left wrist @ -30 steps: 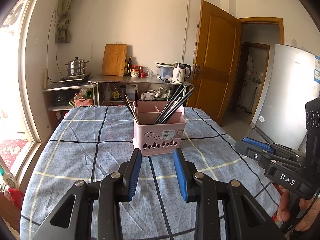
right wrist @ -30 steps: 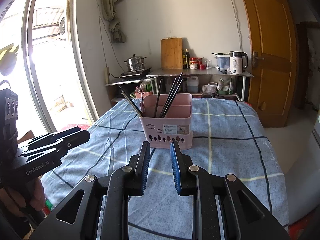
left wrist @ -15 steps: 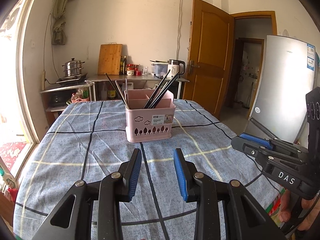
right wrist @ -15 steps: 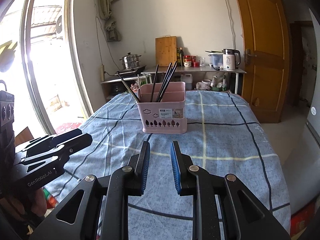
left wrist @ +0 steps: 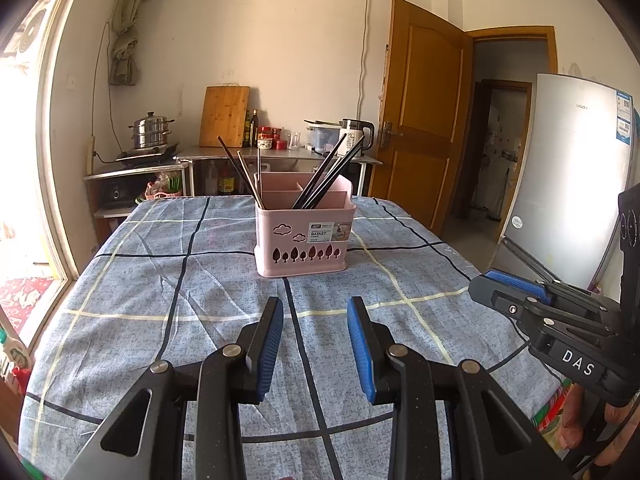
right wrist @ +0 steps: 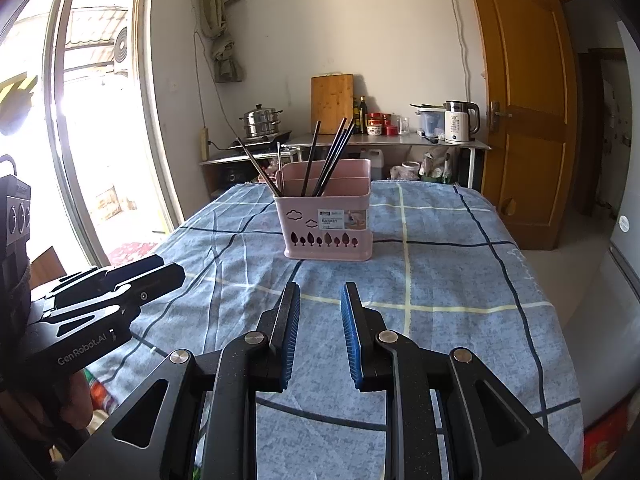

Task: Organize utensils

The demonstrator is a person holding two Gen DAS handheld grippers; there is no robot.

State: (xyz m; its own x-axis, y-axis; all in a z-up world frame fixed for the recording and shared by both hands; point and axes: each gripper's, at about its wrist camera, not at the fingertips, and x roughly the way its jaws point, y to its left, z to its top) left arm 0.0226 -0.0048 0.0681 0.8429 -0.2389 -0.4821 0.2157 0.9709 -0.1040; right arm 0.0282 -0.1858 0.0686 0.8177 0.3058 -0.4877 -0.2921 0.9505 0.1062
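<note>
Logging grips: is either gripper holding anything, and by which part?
Nothing is held. The left gripper and right gripper are both open above the blue checked tablecloth.

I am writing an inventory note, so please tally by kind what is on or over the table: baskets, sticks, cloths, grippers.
Pink basket: 1
Sticks standing in it: at least 6 (they overlap)
Blue checked tablecloth: 1
Grippers: 2, the left gripper and the right gripper, both empty
Total: at least 10

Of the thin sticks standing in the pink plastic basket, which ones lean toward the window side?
The small group at the window end of the pink plastic basket: these chopsticks lean toward the window, while the black bundle leans toward the door.
</note>
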